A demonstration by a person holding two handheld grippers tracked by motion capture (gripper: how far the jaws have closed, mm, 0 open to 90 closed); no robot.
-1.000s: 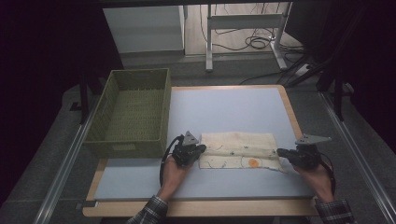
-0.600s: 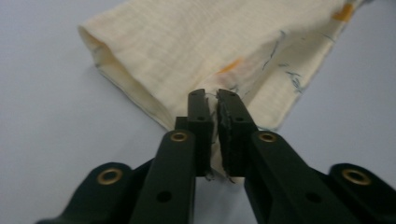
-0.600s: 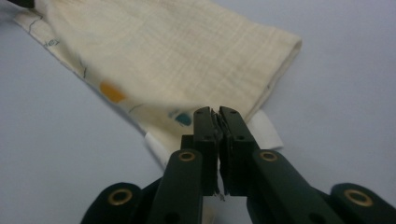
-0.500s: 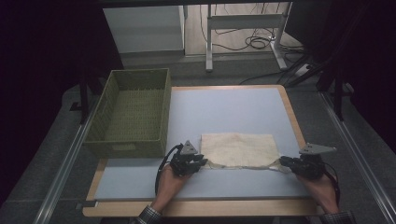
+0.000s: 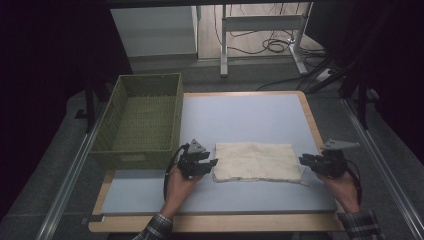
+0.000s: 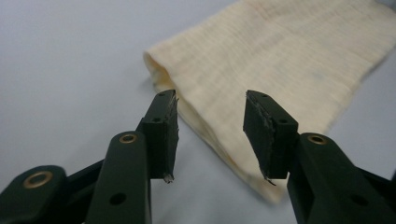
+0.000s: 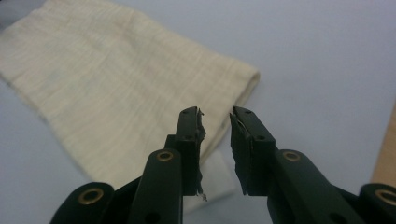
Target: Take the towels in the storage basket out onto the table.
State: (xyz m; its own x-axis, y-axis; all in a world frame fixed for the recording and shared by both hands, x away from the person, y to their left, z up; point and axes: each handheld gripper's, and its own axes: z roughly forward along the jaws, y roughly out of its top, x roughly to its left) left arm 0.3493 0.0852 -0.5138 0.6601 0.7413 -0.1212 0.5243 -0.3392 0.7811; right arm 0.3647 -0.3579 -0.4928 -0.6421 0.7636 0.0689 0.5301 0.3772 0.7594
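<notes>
A folded cream cloth (image 5: 256, 162) lies flat on the blue mat (image 5: 250, 117), just right of the green basket (image 5: 141, 120). The left gripper (image 5: 210, 163) sits at the cloth's left edge and the right gripper (image 5: 303, 161) at its right edge. Both have just been opening; their jaws stand apart, nothing gripped.

Both forearms come in from the bottom of the high view, each hand holding a gripper low over the bench. The left gripper (image 5: 206, 164) points right, its jaws just opened and standing well apart with nothing clamped. The right gripper (image 5: 305, 160) points left, its jaws parted by a narrower gap, also just opening.
</notes>
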